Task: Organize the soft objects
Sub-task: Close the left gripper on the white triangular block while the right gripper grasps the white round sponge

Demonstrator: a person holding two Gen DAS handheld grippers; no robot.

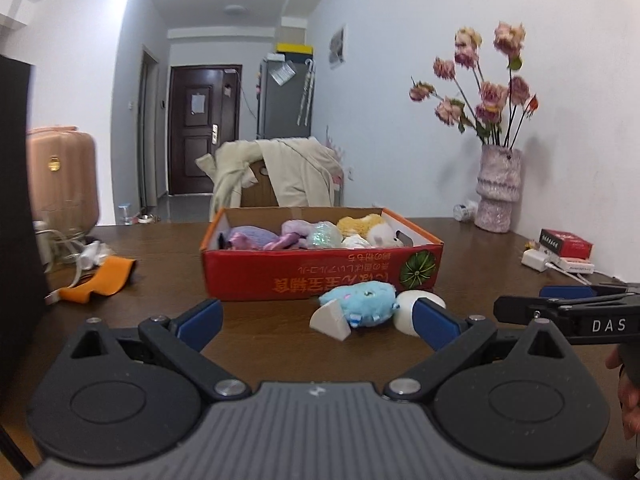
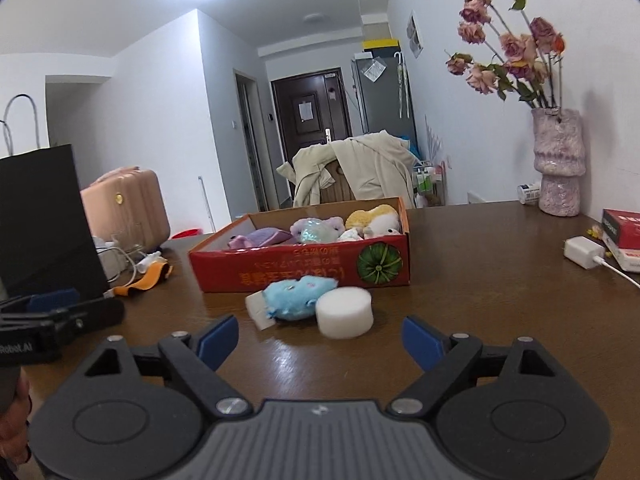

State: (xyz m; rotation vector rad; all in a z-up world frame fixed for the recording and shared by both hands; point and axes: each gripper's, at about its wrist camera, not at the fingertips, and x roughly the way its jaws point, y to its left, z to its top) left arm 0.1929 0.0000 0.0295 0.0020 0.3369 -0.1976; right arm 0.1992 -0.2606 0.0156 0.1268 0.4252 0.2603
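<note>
The blue plush toy (image 2: 295, 295) is lying on the wooden table (image 2: 480, 280) just in front of the red cardboard box (image 2: 304, 270), touching a white foam cylinder (image 2: 345, 312) on one side and a white foam wedge (image 2: 258, 311) on the other. The right gripper (image 2: 320, 340) is facing them released and empty; the left gripper (image 1: 318, 320) is likewise spread wide, holding nothing. Best is taking the cylinder first, squeezing gently, then lifting over the box's near wall onto the plush already inside.

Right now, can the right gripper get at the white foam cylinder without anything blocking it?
Probably yes. The right gripper is open and empty, and the white foam cylinder stands just ahead on bare table. The blue plush touches its left side, so the left finger may nudge it.
</note>
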